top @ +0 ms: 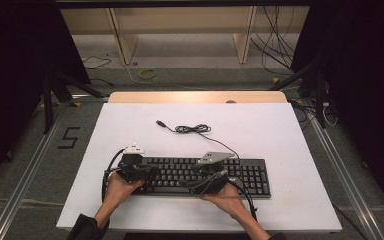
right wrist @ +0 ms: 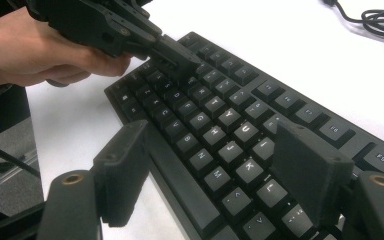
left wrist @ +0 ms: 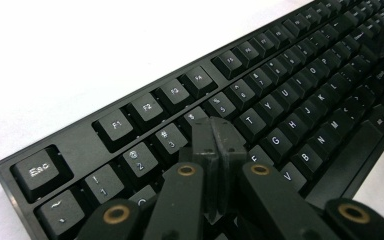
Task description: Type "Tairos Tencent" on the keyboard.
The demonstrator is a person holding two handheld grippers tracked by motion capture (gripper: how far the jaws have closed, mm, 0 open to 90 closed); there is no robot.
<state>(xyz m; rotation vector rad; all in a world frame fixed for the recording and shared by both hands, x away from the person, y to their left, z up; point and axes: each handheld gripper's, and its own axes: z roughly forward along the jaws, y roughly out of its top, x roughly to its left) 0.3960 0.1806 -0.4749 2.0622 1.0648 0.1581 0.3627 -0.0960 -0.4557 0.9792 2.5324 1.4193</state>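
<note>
Across the table (top: 280, 135) lies the keyboard (top: 250, 175); left tongs (left wrist: 215, 137) closed, seemingly touching keys, right tongs (right wrist: 215, 172) wide open.

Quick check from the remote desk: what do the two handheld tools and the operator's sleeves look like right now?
Both tools are black. The left claw has flat ridged pads on linkage arms with brass-coloured pivot pins; the right claw has broad flat black pads. A grey three-cornered plate tops the right one. Black cables trail back. Dark sleeves.

Laboratory recording bay: a white-topped table (top: 280, 135) stands between aluminium floor rails (top: 27, 165), black curtains (top: 15, 65) and tripod legs (top: 47, 102), with loose cables (top: 275, 45), a taped floor numeral "5" (top: 69, 137) and bare wooden shelving (top: 180, 30) behind.
</note>
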